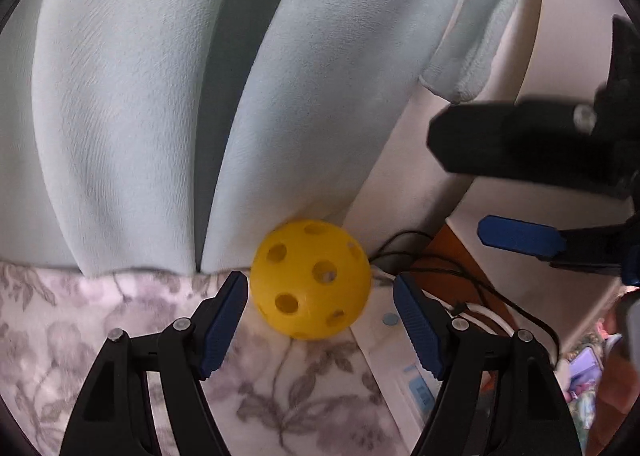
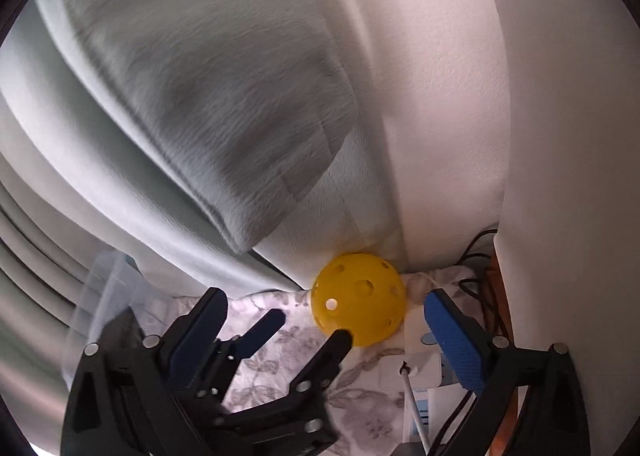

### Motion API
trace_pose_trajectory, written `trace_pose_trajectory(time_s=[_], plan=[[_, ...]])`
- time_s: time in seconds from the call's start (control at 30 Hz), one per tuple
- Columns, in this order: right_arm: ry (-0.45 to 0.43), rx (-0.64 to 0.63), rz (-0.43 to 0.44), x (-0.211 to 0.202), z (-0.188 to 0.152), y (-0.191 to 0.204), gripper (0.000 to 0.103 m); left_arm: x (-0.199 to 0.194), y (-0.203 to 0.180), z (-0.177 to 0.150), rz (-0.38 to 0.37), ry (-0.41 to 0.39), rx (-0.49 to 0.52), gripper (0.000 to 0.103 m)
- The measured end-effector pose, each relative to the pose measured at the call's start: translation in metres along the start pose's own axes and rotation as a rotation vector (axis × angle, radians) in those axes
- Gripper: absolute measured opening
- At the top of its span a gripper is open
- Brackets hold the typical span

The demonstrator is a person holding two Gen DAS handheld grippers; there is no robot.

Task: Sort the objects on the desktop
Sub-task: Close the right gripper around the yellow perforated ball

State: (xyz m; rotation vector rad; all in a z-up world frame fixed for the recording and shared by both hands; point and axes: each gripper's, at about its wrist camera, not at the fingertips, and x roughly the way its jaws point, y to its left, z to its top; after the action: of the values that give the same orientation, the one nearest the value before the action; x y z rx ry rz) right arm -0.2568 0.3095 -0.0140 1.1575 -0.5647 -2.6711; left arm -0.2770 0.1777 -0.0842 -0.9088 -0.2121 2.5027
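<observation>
A yellow perforated plastic ball [image 1: 311, 279] rests on the floral cloth [image 1: 120, 320] against the pale curtain. My left gripper [image 1: 320, 310] is open, its blue pads on either side of the ball's near half, not touching it. In the right wrist view the ball [image 2: 360, 298] lies ahead, and the left gripper [image 2: 306, 324] reaches in from the lower left with one finger tip right beside the ball. My right gripper [image 2: 326, 330] is open and empty, a little behind the ball. It also shows at the right edge of the left wrist view [image 1: 472, 192].
A pale green curtain [image 1: 160, 96] hangs right behind the ball. A white wall [image 2: 560, 136] stands to the right. White power strip and boxes [image 2: 416, 368] with black cables [image 1: 460, 268] lie right of the ball by a wooden edge [image 1: 448, 248].
</observation>
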Motion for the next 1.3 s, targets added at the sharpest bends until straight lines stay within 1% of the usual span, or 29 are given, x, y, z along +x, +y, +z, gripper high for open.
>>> trace_pose_trajectory(time_s=[0.1, 0.2, 0.23, 0.3, 0.37, 0.57, 0.6, 0.67, 0.73, 0.83, 0.9, 0.97, 1.07, 1.13, 1.2, 1.23, 1.27, 1.3], plan=[[0.007, 0.002, -0.012, 0.007, 0.002, 0.0, 0.1, 0.01, 0.003, 0.001, -0.002, 0.007, -0.035, 0.076], [0.041, 0.018, -0.007, 0.019, 0.004, 0.0, 0.1, 0.017, 0.011, -0.003, 0.047, 0.031, -0.061, 0.076], [0.056, 0.025, -0.002, 0.024, 0.005, 0.0, 0.1, 0.019, 0.015, -0.005, 0.048, 0.04, -0.078, 0.076], [0.083, 0.036, 0.001, 0.036, 0.004, 0.002, 0.1, 0.016, 0.025, -0.008, 0.026, 0.044, -0.123, 0.076], [0.102, 0.038, 0.007, 0.047, 0.002, 0.006, 0.1, 0.006, 0.04, -0.013, 0.037, 0.047, -0.173, 0.076], [0.112, 0.014, 0.044, 0.058, -0.007, 0.017, 0.1, -0.029, 0.091, -0.027, 0.101, 0.054, -0.325, 0.076], [0.117, 0.011, 0.049, 0.06, -0.009, 0.02, 0.1, -0.035, 0.098, -0.028, 0.098, 0.047, -0.346, 0.076], [0.129, -0.002, 0.052, 0.067, -0.012, 0.024, 0.1, -0.045, 0.107, -0.027, 0.067, 0.025, -0.371, 0.076], [0.127, -0.011, 0.039, 0.073, -0.013, 0.025, 0.1, -0.048, 0.104, -0.025, 0.045, 0.027, -0.341, 0.076], [0.12, -0.017, 0.004, 0.084, -0.008, 0.023, 0.1, -0.046, 0.093, -0.023, 0.023, 0.04, -0.261, 0.076], [0.136, -0.001, 0.011, 0.092, -0.007, 0.02, 0.1, -0.045, 0.088, -0.025, 0.006, 0.053, -0.226, 0.076], [0.139, -0.002, -0.003, 0.095, -0.009, 0.019, 0.1, -0.044, 0.084, -0.027, -0.006, 0.067, -0.198, 0.076], [0.151, -0.021, 0.047, 0.09, -0.016, 0.024, 0.1, -0.047, 0.086, -0.031, -0.016, 0.087, -0.19, 0.076], [0.175, -0.058, 0.116, 0.081, -0.024, 0.032, 0.1, -0.054, 0.086, -0.035, -0.033, 0.095, -0.18, 0.076], [0.154, -0.098, 0.175, 0.066, -0.031, 0.04, 0.1, -0.064, 0.086, -0.04, -0.043, 0.091, -0.155, 0.076], [0.119, -0.108, 0.193, 0.054, -0.034, 0.041, 0.1, -0.068, 0.085, -0.042, -0.038, 0.083, -0.14, 0.076], [0.09, -0.104, 0.185, 0.046, -0.035, 0.042, 0.1, -0.071, 0.085, -0.043, -0.027, 0.077, -0.125, 0.076], [0.081, -0.1, 0.174, 0.043, -0.034, 0.046, 0.1, -0.072, 0.085, -0.042, -0.017, 0.073, -0.115, 0.076]])
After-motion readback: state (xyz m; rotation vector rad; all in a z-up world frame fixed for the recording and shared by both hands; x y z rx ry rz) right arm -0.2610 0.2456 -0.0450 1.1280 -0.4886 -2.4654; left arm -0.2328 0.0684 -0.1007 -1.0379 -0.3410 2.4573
